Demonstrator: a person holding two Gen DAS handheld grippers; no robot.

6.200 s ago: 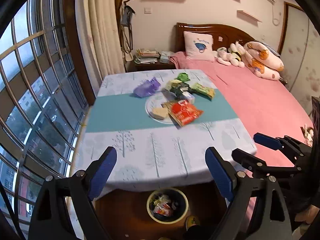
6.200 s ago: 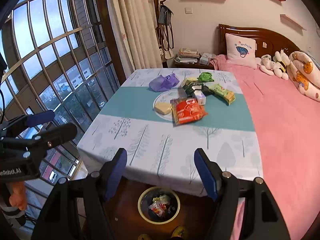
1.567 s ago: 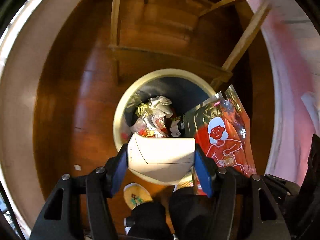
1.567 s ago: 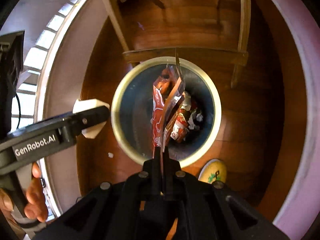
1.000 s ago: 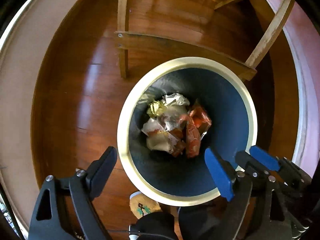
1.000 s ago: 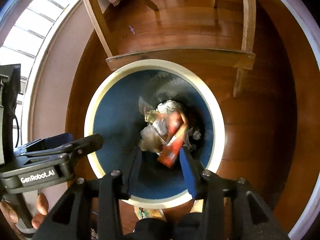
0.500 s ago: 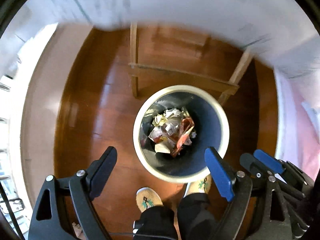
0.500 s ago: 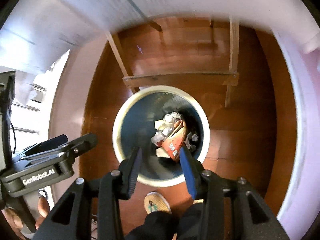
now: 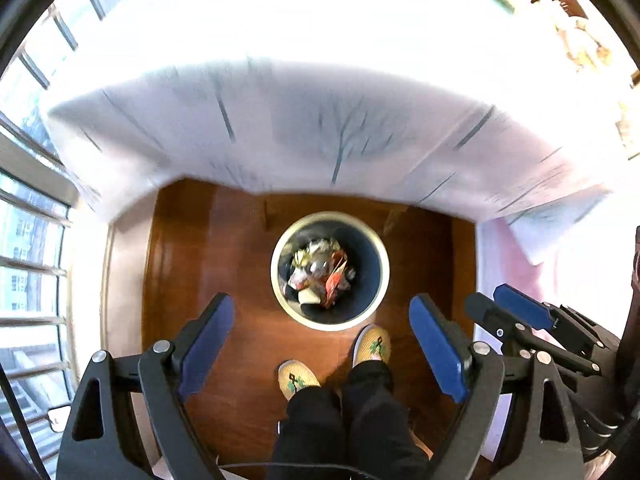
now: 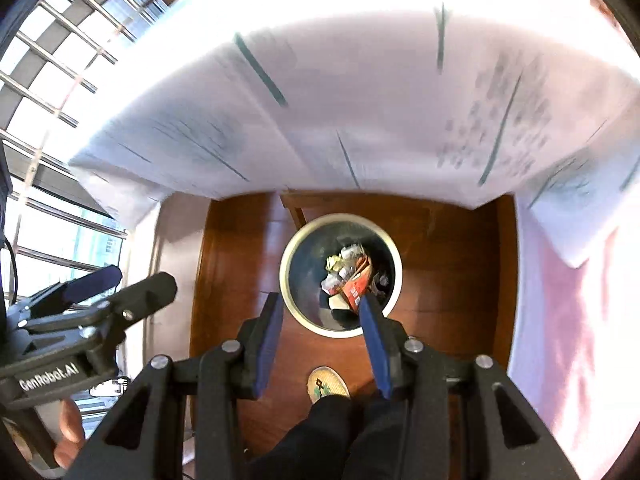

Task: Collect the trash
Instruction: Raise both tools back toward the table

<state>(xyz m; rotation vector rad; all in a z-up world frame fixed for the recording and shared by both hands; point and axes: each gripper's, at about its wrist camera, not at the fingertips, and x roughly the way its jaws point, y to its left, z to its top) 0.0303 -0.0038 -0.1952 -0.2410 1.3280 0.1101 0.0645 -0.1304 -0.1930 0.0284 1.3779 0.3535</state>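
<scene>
A round cream-rimmed waste bin stands on the wooden floor below the table's edge. Crumpled wrappers and a red snack bag lie inside it. My left gripper hangs high above the bin, open wide, with nothing between its blue pads. In the right wrist view my right gripper also points down over the bin, its jaws partly apart and empty. The right gripper shows at the right edge of the left wrist view, and the left gripper at the left of the right wrist view.
The table's white tree-print cloth overhangs the top half of both views, blurred. A person's dark trouser legs and patterned slippers stand just in front of the bin. Barred windows lie to the left, a pink bed to the right.
Both grippers have risen well above the bin, which now looks much smaller. The tablecloth edge has come into view. Both stay empty.
</scene>
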